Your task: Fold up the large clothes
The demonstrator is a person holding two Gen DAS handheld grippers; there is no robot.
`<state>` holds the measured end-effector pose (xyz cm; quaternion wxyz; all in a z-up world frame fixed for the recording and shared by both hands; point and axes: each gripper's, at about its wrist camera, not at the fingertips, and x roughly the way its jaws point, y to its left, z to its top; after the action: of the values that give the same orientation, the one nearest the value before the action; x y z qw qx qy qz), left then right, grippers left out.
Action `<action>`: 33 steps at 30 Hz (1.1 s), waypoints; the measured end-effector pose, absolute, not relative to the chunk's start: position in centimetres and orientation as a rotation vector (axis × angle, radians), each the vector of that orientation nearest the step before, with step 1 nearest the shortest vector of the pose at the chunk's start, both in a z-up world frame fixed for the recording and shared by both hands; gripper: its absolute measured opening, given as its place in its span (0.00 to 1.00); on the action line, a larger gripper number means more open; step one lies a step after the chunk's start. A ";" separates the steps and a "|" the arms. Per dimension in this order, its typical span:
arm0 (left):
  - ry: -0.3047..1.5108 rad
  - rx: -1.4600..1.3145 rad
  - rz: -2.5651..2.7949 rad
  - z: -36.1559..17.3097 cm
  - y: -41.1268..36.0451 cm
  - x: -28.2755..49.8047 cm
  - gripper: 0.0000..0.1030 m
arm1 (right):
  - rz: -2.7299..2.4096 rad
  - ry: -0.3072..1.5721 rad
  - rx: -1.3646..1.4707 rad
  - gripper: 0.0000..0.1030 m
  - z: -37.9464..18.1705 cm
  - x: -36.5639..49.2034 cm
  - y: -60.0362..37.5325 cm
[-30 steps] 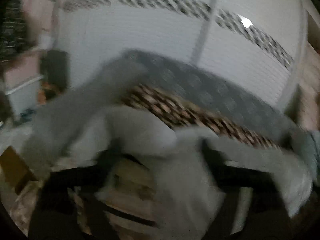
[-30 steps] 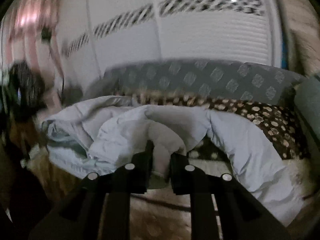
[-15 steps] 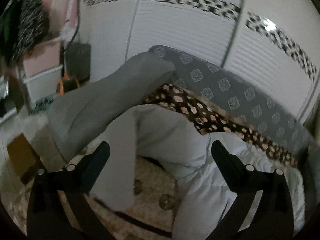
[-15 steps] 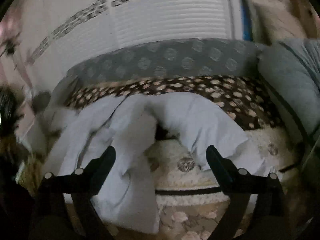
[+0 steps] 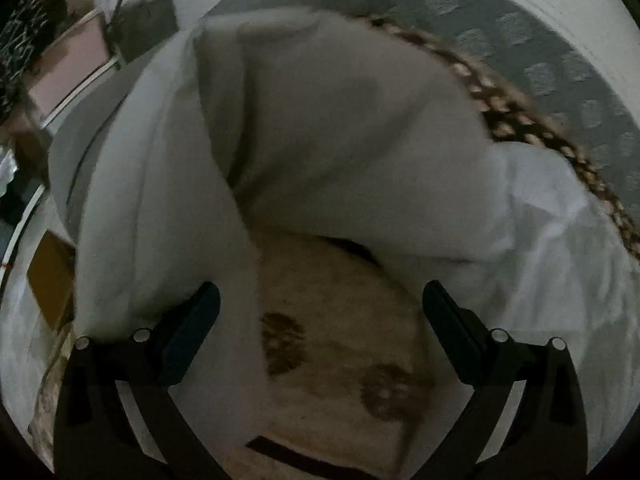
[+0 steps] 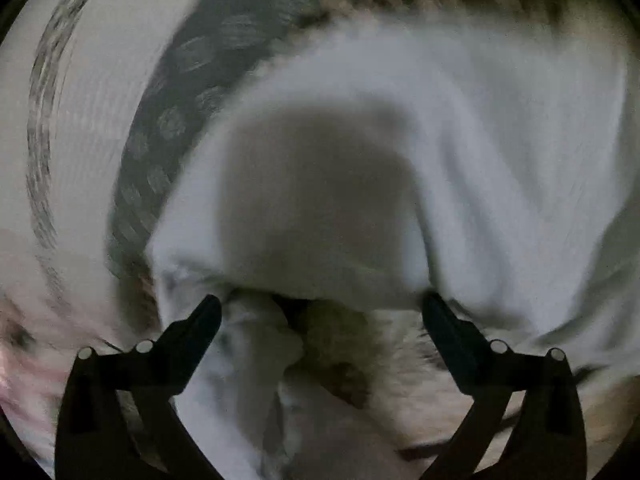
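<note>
Left wrist view: your left gripper [image 5: 320, 312] is hanging spread wide, gripping nothing, over the cream floral bed cover [image 5: 340, 360]. The large pale garment [image 5: 340, 140] is lying bunched just ahead, one layer draping beside the left finger. Aim for a single hem, not the whole bulk.

Right wrist view, blurred: your right gripper [image 6: 320, 320] is likewise gaping and empty, facing a crumpled edge of the garment [image 6: 500, 140]. Slow down, steady yourself, then pinch a matching corner.

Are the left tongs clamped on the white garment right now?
No: the left tongs stand wide open, with the white garment beyond them and nothing gripped.
</note>
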<state>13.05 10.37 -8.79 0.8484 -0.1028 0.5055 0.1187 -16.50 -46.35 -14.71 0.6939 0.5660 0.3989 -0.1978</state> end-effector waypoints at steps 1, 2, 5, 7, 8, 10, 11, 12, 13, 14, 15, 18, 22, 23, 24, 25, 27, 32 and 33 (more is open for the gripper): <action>1.052 -0.244 0.256 -8.5 10.7 13.4 0.97 | -0.441 0.869 1.329 0.97 -16.2 -17.0 -46.8; 1.039 -0.258 0.258 -8.3 10.9 13.6 0.97 | -0.450 0.851 1.358 0.97 -17.0 -17.4 -47.3; 0.976 -0.258 0.303 -7.7 10.9 14.2 0.97 | -0.493 0.721 1.423 0.97 -17.4 -18.8 -48.9; 0.973 -0.224 0.340 -8.4 10.9 15.0 0.97 | -0.531 0.677 1.421 0.97 -17.2 -19.1 -49.5; 0.978 -0.213 0.352 -8.7 11.0 15.4 0.97 | -0.545 0.672 1.404 0.96 -17.1 -19.1 -49.7; 1.004 -0.217 0.359 -10.0 11.5 16.8 0.96 | -0.615 0.692 1.299 0.81 -16.5 -18.8 -49.8; 1.007 -0.233 0.351 -10.3 11.9 17.0 0.75 | -0.652 0.709 1.234 0.53 -16.0 -18.6 -49.7; 1.012 -0.268 0.328 -10.9 12.2 17.4 0.62 | -0.701 0.720 1.131 0.26 -15.2 -18.4 -49.5; 1.030 -0.297 0.300 -11.3 12.6 17.7 0.24 | -0.719 0.719 1.062 0.21 -14.5 -18.3 -49.5; 1.038 -0.315 0.289 -11.8 12.6 17.9 0.11 | -0.736 0.722 0.968 0.15 -13.4 -18.0 -49.4; 1.026 -0.315 0.289 -11.8 12.7 18.0 0.06 | -0.749 0.724 0.876 0.11 -12.1 -17.6 -49.4; 0.967 -0.270 0.311 -10.9 13.0 18.3 0.00 | -0.798 0.698 0.655 0.09 -8.3 -16.6 -49.8; 0.765 -0.257 0.422 -6.0 14.6 17.0 0.00 | -0.947 0.574 0.238 0.08 -2.0 -14.9 -48.8; 0.681 -0.200 0.474 -4.2 14.6 16.3 0.00 | -0.979 0.518 0.124 0.08 0.1 -14.6 -48.2; 0.576 -0.108 0.529 -2.0 14.2 15.6 0.00 | -1.003 0.465 0.015 0.08 1.8 -14.3 -47.5; 0.532 -0.068 0.538 -0.7 14.2 15.4 0.00 | -1.012 0.443 -0.053 0.08 2.5 -13.9 -47.1; 0.550 -0.061 0.521 -0.3 14.4 16.2 0.00 | -0.983 0.495 -0.209 0.12 2.2 -11.7 -47.2; 0.663 -0.148 0.431 -3.0 12.9 15.9 0.10 | -0.866 0.962 -0.031 0.87 -7.8 -8.9 -52.1; 0.690 -0.160 0.378 -3.0 11.1 15.6 0.22 | -0.847 0.982 0.020 0.87 -8.4 -9.2 -52.3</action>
<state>15.62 11.08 -3.00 0.9205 -0.0781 0.3359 0.1837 -9.23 -52.26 -8.38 0.7971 0.0095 0.4572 -0.3943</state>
